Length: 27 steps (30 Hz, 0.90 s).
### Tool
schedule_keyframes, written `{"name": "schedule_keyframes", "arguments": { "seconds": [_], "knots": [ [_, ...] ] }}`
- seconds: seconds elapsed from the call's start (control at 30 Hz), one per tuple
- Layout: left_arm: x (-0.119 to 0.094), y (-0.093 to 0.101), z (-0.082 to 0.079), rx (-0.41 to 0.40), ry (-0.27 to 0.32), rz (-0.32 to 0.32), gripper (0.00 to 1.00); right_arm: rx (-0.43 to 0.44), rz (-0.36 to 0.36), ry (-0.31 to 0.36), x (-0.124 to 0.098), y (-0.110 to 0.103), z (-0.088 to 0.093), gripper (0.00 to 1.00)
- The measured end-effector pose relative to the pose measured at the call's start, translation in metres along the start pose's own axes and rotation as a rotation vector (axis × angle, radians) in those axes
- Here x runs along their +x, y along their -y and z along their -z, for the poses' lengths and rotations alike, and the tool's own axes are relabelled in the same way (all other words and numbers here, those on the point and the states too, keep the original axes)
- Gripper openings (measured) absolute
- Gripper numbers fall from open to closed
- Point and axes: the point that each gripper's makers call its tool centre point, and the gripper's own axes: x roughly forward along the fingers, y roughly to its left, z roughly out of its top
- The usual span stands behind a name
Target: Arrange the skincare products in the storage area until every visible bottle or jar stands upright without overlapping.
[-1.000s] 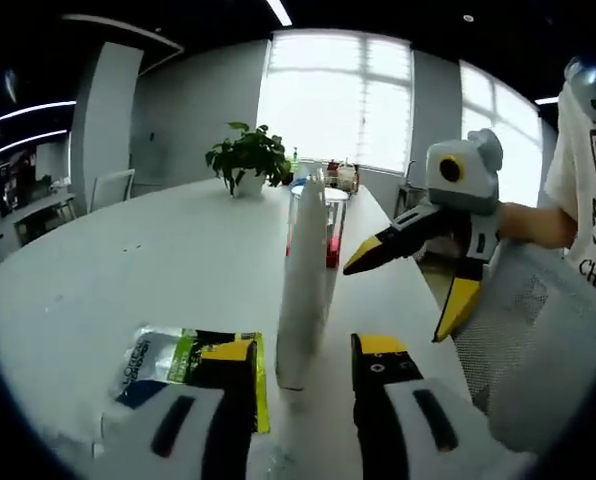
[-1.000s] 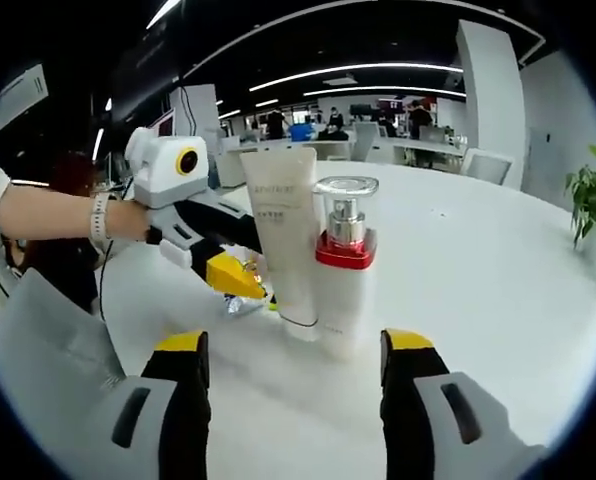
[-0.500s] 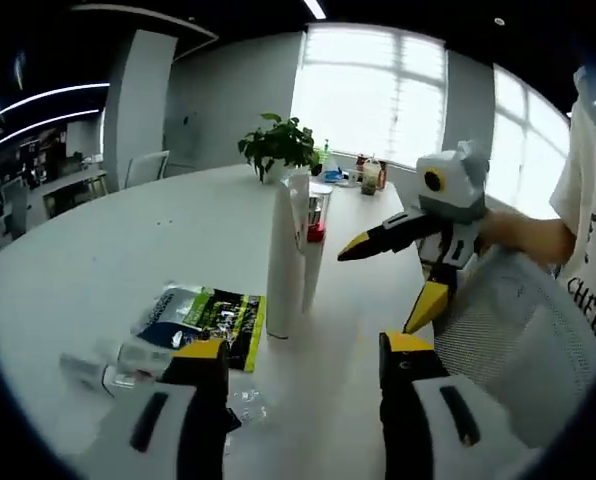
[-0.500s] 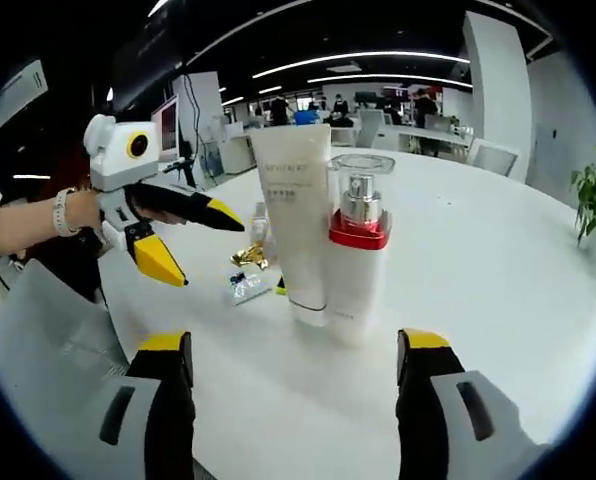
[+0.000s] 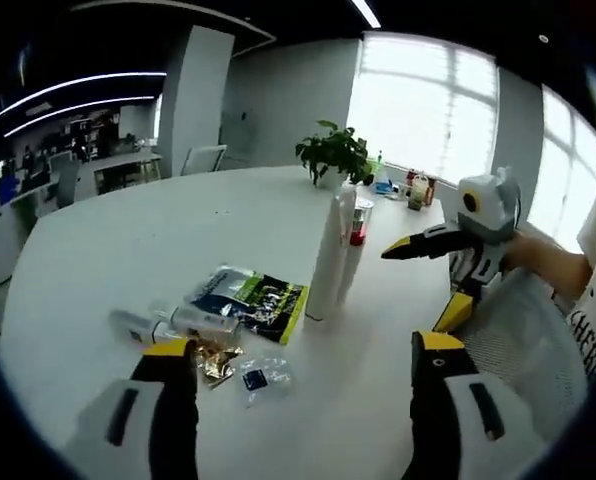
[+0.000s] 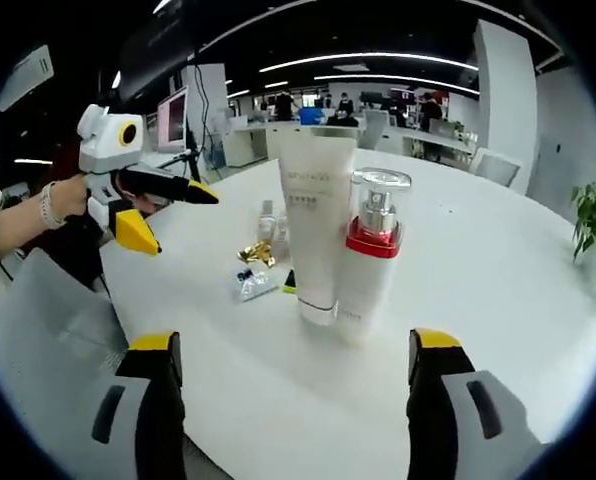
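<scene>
Rising from the bottom of the left gripper view, the left gripper (image 5: 303, 395) has its jaws spread wide and grasps nothing. Just beyond its left jaw, small crumpled sachets (image 5: 240, 368) lie on the white table (image 5: 128, 250), with a small clear bottle (image 5: 153, 323) lying on its side and a flat green-and-blue packet (image 5: 248, 300) beside them. Further on, the white tube (image 5: 328, 255) stands upright on its cap, touching or nearly touching the pump bottle (image 5: 354, 250) with its red collar. The right gripper (image 5: 433, 285) hovers to their right, jaws parted, empty. A potted plant (image 5: 333, 155) sits at the far edge.

In the right gripper view, the right gripper (image 6: 296, 395) is likewise released, and tube (image 6: 318, 235) and pump bottle (image 6: 368, 265) stand side by side ahead.
</scene>
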Motion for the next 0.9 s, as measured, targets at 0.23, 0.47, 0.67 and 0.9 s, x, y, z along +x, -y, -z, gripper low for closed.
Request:
{"name": "schedule_keyframes", "arguments": {
  "seconds": [0.23,0.47,0.67,0.9],
  "knots": [
    [-0.018,0.002,-0.001,-0.008,0.008,-0.02,0.99,-0.029,0.016,0.027,-0.01,-0.005,-0.015,0.96],
    [-0.03,0.004,0.005,-0.009,-0.006,-0.028,0.99,-0.052,0.026,0.033,-0.012,-0.01,-0.019,0.99],
    [-0.042,-0.003,0.007,-0.019,0.006,-0.052,0.99,-0.062,0.041,0.046,-0.016,-0.014,-0.025,1.0],
    [-0.052,0.002,0.006,-0.02,0.022,-0.07,0.99,-0.073,0.051,0.055,-0.019,-0.021,-0.032,1.0]
  ]
}}
